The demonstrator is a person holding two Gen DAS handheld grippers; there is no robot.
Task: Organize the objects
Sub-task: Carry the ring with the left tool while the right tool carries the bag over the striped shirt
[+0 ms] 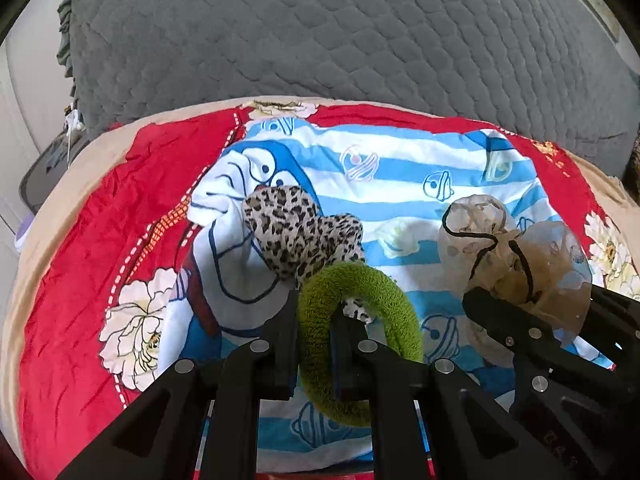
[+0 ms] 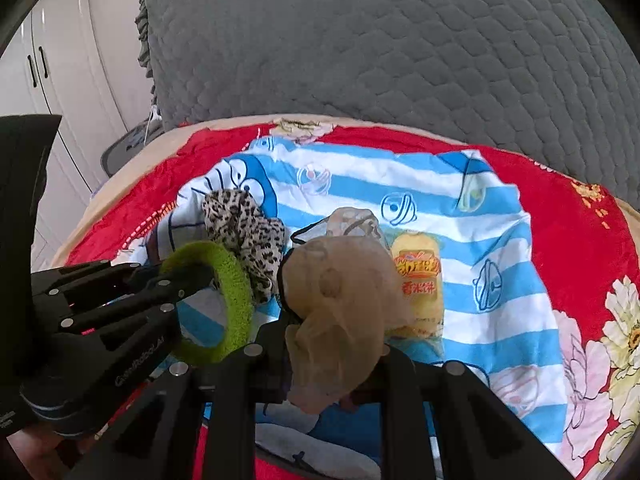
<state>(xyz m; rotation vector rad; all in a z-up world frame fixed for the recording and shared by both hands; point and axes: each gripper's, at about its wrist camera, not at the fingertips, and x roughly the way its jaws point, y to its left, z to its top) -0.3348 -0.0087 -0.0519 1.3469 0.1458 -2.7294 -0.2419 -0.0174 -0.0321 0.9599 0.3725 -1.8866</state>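
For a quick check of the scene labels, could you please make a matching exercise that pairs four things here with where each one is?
Things:
1. green hair ring
2. beige sheer pouch
3. leopard scrunchie
4. yellow snack packet

Places:
A. lying on the striped cloth, beyond the green ring
B. clamped in the right gripper
C. lying on the cloth, partly behind the pouch
D. clamped in the left gripper

Pairs: 1-D, 2-B, 3-A, 4-C

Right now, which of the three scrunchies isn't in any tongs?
The leopard-print scrunchie: it lies loose on the striped cloth. The green one is in the left tongs, the beige one in the right.
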